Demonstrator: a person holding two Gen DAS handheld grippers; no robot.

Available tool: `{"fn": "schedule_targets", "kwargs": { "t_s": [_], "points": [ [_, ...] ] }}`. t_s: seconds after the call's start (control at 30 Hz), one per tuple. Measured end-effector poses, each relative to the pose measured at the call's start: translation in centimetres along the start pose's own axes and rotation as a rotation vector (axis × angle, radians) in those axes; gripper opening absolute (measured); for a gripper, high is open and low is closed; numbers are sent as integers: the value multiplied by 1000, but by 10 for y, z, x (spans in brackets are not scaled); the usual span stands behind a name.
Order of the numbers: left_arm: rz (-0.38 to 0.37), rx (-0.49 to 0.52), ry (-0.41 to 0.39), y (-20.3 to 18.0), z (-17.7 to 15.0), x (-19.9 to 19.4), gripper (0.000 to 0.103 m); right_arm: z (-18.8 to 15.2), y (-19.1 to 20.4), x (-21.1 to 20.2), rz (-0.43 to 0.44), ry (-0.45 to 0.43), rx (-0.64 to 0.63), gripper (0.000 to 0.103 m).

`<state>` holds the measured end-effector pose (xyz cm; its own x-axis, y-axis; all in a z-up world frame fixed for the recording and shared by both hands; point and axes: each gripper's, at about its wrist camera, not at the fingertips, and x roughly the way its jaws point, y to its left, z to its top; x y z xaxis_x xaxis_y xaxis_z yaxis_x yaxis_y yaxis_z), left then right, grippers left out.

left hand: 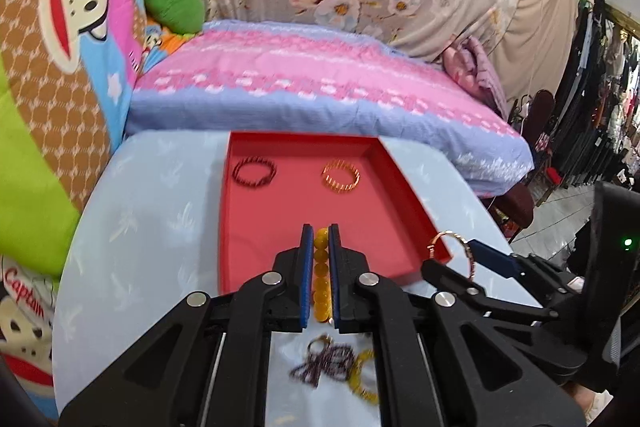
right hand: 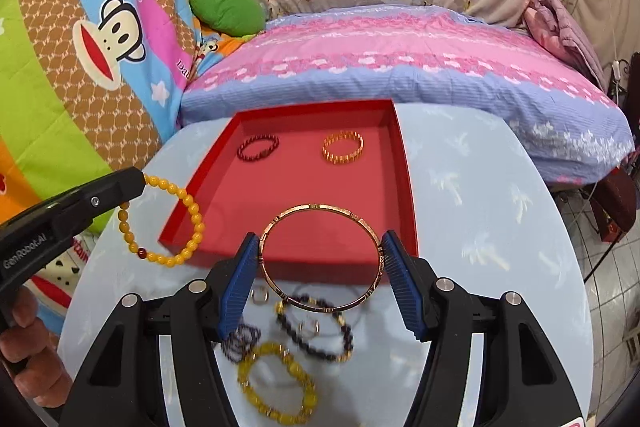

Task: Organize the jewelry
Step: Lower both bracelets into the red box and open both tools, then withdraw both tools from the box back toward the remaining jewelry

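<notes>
My right tool (right hand: 320,259) is clamped across a gold bangle (right hand: 320,257), ring face-on at lower centre of its view. My left tool (left hand: 320,267) is pinched shut on a yellow bead bracelet (left hand: 321,275); in the right view that bracelet hangs at left, over the near-left corner of the red tray (right hand: 406,187). The tray lies straight ahead of both tools, up-frame; the right one is nearer its open middle. Farther in sit a dark red bracelet (right hand: 258,147) and a gold link bracelet (right hand: 343,147), upper tray.
</notes>
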<state>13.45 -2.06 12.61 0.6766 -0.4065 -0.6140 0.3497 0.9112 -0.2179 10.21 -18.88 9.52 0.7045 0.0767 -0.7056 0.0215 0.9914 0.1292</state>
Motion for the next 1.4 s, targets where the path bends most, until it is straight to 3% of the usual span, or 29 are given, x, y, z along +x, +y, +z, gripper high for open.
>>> {"fn": "schedule_targets", "kwargs": {
  "t_s": [0.33,0.73,0.83,0.97,1.4],
  "points": [
    [-21,-18,11,11,50,65,7,68,-8,62,27,50,-9,60],
    [30,-65,137,45,42,144,7,69,-11,143,5,198,-19,60],
    [69,-66,136,50,41,150,8,68,-10,152,-2,219,-24,61],
    [119,-64,117,55,41,150,30,66,-9,156,-16,222,-21,63],
    [166,-6,82,50,36,127,32,67,2,121,-28,137,-52,66]
  ]
}}
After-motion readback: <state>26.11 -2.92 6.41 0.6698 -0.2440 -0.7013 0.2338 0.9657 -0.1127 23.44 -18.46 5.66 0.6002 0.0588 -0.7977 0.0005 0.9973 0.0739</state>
